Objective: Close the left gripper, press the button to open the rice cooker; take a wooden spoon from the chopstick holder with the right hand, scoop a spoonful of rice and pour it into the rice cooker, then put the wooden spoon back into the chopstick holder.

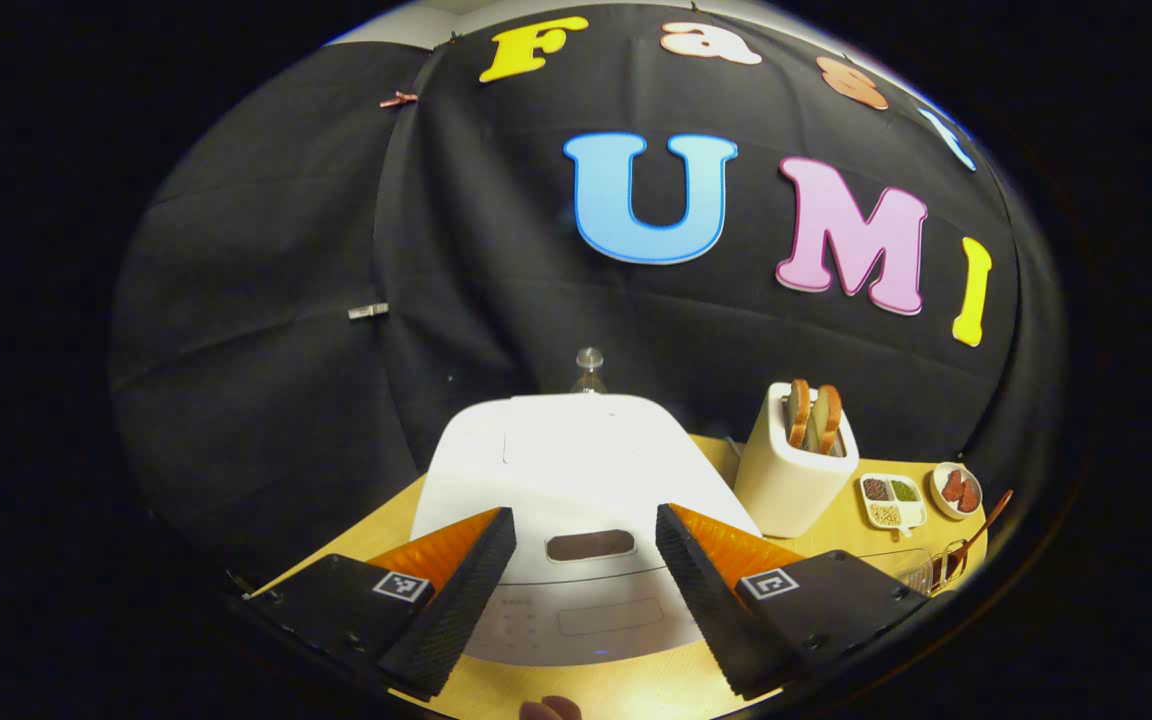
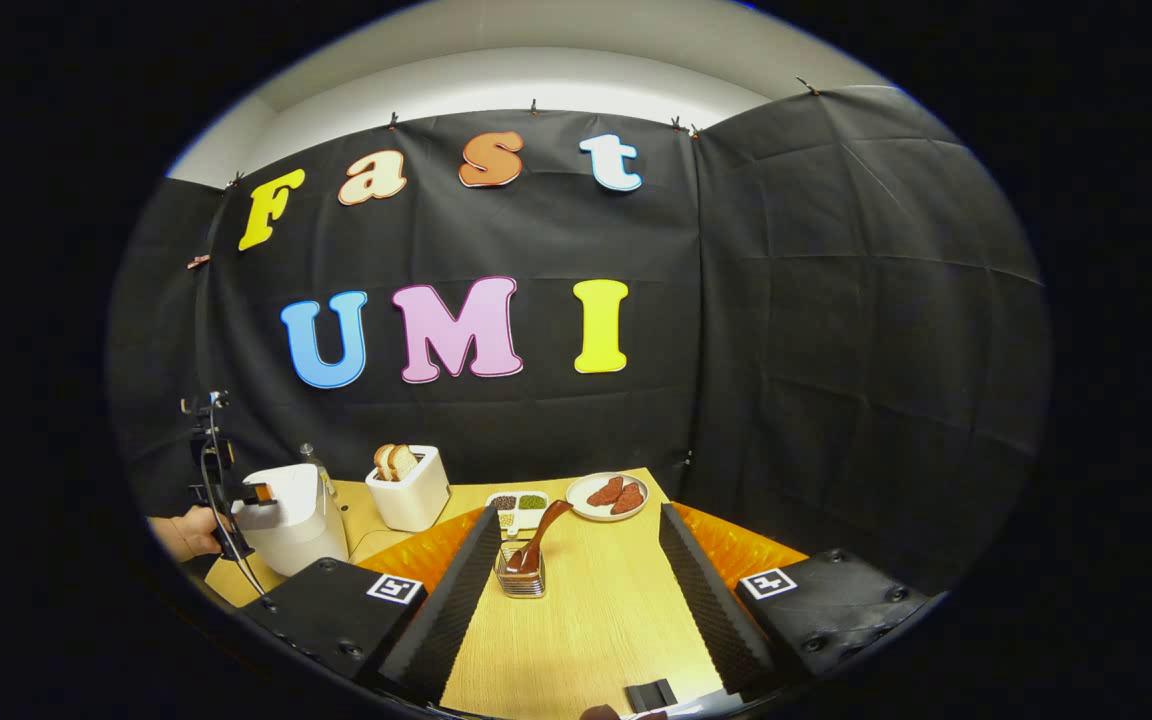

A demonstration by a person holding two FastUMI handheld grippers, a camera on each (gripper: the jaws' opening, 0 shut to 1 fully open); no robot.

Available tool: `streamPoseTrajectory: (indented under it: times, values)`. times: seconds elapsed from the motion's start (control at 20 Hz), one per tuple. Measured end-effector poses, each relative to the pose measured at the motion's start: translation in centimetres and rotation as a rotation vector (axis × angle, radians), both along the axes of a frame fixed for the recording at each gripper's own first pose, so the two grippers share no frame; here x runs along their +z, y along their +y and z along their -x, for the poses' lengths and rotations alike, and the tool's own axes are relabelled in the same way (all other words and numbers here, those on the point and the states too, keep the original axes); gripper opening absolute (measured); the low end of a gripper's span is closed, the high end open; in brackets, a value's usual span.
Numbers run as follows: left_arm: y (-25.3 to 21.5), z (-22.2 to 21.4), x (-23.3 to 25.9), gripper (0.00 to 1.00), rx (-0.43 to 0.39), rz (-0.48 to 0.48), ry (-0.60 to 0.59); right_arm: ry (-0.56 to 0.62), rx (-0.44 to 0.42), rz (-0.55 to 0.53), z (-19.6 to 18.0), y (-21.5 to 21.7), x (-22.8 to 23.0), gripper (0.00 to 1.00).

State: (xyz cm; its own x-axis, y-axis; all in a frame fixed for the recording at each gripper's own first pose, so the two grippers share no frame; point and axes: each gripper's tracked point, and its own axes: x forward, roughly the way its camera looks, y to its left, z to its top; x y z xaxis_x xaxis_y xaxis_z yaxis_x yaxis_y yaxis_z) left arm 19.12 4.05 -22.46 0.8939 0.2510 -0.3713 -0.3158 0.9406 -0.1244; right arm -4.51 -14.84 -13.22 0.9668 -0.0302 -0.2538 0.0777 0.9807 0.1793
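The white rice cooker (image 1: pixel 576 460) stands right in front of my left gripper (image 1: pixel 584 520), lid down, its dark oval button (image 1: pixel 591 545) between the open fingers. In the right gripper view the rice cooker (image 2: pixel 286 515) is at the far left, with a hand (image 2: pixel 181 532) holding the left gripper (image 2: pixel 254 492) at its front. My right gripper (image 2: pixel 578 515) is open over the table, holding nothing. Just ahead of it, the wooden spoon (image 2: pixel 541 535) leans in the wire chopstick holder (image 2: pixel 521 578). A divided dish of grains (image 2: pixel 518 506) lies behind the holder.
A white toaster (image 2: pixel 408 492) with bread slices stands right of the cooker. A plate (image 2: pixel 616 495) with red pieces sits at the table's far edge. Behind the cooker stands a clear bottle (image 2: pixel 312 462). A small black object (image 2: pixel 651 692) lies near the front edge.
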Motion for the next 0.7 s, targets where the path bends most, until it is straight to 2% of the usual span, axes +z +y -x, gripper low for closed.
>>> streamPoseTrajectory:
  times: [0.4, 0.7]
  values:
    - [0.4, 6.0, 10.6, 0.98, -0.142, -0.059, -0.248, -0.067, 0.050, 0.051, -1.5, 4.1, 2.2, 0.99]
    - [1.8, 11.9, 15.3, 0.98, -0.160, -0.036, -0.344, -0.126, 0.082, 0.095, -2.4, 7.6, 4.1, 0.99]
